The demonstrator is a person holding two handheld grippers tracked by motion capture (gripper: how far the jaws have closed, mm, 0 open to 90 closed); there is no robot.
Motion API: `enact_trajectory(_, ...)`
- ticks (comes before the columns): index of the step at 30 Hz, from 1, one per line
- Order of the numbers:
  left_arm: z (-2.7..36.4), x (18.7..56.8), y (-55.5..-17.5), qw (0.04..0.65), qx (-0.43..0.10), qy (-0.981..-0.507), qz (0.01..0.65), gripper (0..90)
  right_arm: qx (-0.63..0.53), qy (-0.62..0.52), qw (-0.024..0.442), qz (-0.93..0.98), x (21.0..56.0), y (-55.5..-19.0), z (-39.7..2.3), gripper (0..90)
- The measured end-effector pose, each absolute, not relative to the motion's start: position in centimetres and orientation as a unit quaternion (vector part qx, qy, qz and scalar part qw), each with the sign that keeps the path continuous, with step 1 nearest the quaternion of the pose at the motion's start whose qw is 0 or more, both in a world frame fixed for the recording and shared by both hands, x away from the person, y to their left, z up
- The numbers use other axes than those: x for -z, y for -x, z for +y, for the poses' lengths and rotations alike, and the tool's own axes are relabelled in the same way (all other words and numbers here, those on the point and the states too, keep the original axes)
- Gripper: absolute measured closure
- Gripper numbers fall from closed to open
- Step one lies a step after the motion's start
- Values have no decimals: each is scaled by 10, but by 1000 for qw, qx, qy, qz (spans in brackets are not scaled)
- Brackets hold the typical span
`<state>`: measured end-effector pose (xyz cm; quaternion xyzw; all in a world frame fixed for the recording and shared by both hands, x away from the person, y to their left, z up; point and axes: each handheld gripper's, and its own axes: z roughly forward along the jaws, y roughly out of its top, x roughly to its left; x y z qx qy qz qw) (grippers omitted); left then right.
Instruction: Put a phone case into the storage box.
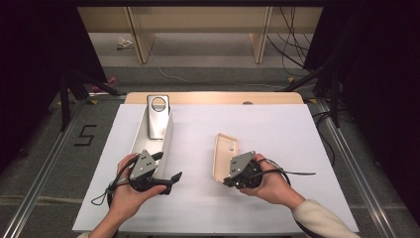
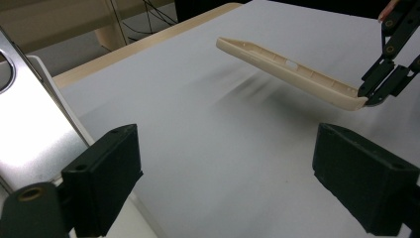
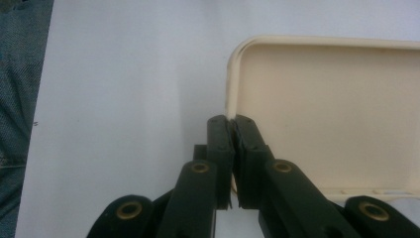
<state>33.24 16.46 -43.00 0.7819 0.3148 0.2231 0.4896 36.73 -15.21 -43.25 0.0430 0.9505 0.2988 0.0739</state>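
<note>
Cream phone case (image 1: 225, 156) pinched at rim by right tongs (image 1: 229, 179), lifted off white table (image 1: 277, 148)

cream case (image 3: 337, 129) cut off at the right edge | its rim wall hidden where the right gripper (image 3: 231, 130) is clamped | silver stand (image 2: 29, 124) cropped left

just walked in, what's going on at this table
A person works two handheld grippers over a white-covered table. The right gripper is shut on the edge of a cream phone case, holding it lifted off the surface. The left gripper is open and holds nothing, beside a silver metal stand.
</note>
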Motion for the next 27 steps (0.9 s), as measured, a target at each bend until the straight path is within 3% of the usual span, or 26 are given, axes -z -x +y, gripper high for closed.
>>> enact_trajectory(13,144,408,-344,497,-205,-783,312,153,-315,-42,80,945,430,-362,-162,878)
enact_trajectory(27,90,387,-388,461,-156,-811,326,192,-319,-37,82,944,429,-358,-163,879)
